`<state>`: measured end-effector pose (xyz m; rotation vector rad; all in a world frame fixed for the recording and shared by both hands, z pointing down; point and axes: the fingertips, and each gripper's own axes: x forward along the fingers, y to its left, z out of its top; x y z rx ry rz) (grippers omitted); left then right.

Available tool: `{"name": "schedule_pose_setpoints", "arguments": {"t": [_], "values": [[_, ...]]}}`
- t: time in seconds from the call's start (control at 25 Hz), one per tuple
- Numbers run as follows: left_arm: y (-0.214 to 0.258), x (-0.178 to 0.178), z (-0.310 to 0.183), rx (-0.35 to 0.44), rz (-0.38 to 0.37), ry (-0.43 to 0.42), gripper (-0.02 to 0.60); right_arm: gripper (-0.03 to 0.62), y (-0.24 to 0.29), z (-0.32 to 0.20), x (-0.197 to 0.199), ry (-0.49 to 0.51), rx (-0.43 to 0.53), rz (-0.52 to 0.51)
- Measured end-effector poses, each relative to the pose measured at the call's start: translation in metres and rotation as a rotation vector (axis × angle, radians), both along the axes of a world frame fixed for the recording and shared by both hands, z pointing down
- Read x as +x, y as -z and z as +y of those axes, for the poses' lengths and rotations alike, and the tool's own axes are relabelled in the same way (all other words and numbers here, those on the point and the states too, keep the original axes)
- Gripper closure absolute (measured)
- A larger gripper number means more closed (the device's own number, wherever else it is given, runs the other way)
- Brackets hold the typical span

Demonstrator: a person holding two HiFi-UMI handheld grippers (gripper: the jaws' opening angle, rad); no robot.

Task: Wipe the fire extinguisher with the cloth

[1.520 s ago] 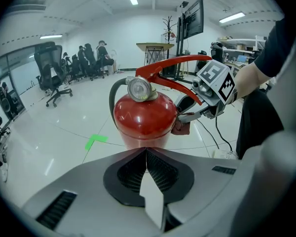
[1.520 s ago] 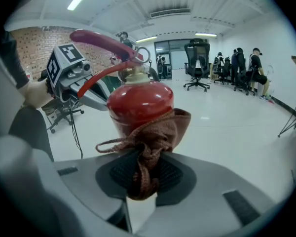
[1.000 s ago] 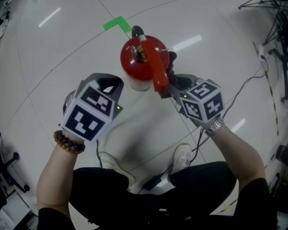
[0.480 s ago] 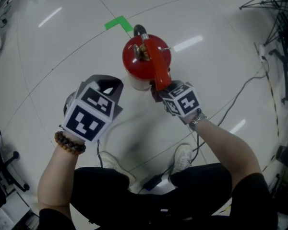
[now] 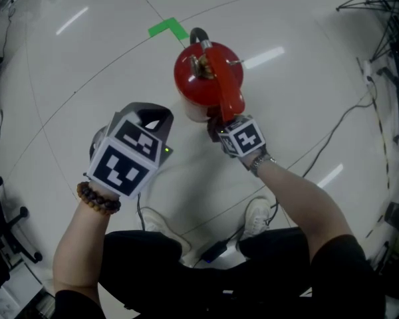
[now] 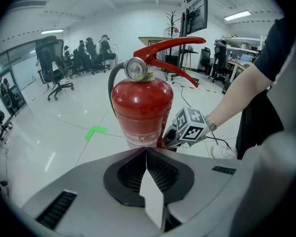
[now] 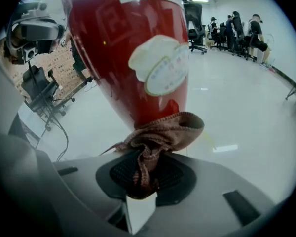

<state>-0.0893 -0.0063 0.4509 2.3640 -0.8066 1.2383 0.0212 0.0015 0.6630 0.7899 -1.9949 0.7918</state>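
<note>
Looking down from the head view, we saw the red fire extinguisher (image 5: 206, 78) standing upright on the shiny white floor (image 5: 86, 78), just in front of our feet, with a green tape mark (image 5: 167, 28) on the floor beyond it. We held the right gripper (image 5: 216, 123) low against the side of the cylinder that faced us, under the red lever (image 5: 226, 92). Its jaws stood a little apart and were closed on the brown cloth (image 7: 160, 132): in the right gripper view the cloth was bunched between the two jaws, and its free part bulged out in front and touched the red wall of the extinguisher, just below a white oval sticker (image 7: 160, 65). The left gripper (image 5: 154, 115) was to the left of the extinguisher, near it but apart from it, and it pointed toward it. Its jaws were fully together with nothing between them; in the left gripper view the two jaws met in one line. That view showed also the round pressure gauge (image 6: 134, 69) at the top of the cylinder, the black hose (image 6: 110, 85) curving down behind it, and the right gripper at the lower right side of the cylinder. A bead bracelet (image 5: 96, 198) was on our left wrist and a metal watch (image 5: 261, 163) on our right one.
</note>
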Motion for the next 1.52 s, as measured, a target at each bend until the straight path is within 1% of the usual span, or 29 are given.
{"name": "schedule_pose_setpoints", "arguments": {"t": [0.28, 0.4, 0.52, 0.68, 0.72, 0.76, 0.8, 0.92, 0.96, 1.0, 1.32, 1.52], "values": [[0.002, -0.001, 0.002, 0.004, 0.005, 0.005, 0.58, 0.507, -0.018, 0.004, -0.006, -0.097, -0.023, -0.008], [0.002, -0.003, 0.003, 0.005, 0.006, 0.002, 0.58, 0.507, -0.02, 0.004, -0.005, -0.134, -0.018, -0.009], [0.002, -0.005, 0.004, 0.003, 0.014, 0.003, 0.58, 0.507, -0.012, 0.008, -0.004, -0.181, -0.01, -0.017], [0.004, -0.001, 0.004, 0.004, 0.032, -0.003, 0.58, 0.507, 0.011, 0.021, -0.006, -0.231, 0.008, -0.045], [0.006, 0.0, 0.003, 0.007, 0.036, -0.003, 0.58, 0.507, 0.016, 0.027, -0.007, -0.221, 0.01, -0.043], [0.007, 0.0, 0.002, 0.01, 0.039, -0.002, 0.58, 0.507, 0.02, 0.035, -0.008, -0.187, 0.012, -0.03], [0.008, 0.001, 0.001, 0.013, 0.041, -0.001, 0.58, 0.507, 0.025, 0.044, -0.011, -0.126, 0.02, -0.008], [0.012, 0.002, 0.0, 0.021, 0.048, -0.002, 0.58, 0.507, 0.05, 0.065, -0.023, 0.118, 0.075, 0.055], [0.013, 0.002, 0.0, 0.023, 0.049, -0.004, 0.58, 0.507, 0.061, 0.068, -0.027, 0.176, 0.094, 0.056], [0.014, 0.003, 0.001, 0.025, 0.049, -0.006, 0.58, 0.507, 0.074, 0.07, -0.029, 0.213, 0.114, 0.047], [0.017, -0.003, 0.009, 0.02, 0.029, 0.002, 0.58, 0.507, 0.178, 0.067, -0.052, 0.311, 0.291, -0.095], [0.017, -0.011, 0.012, 0.017, 0.018, 0.016, 0.58, 0.507, 0.231, 0.058, -0.058, 0.322, 0.395, -0.147]]}}
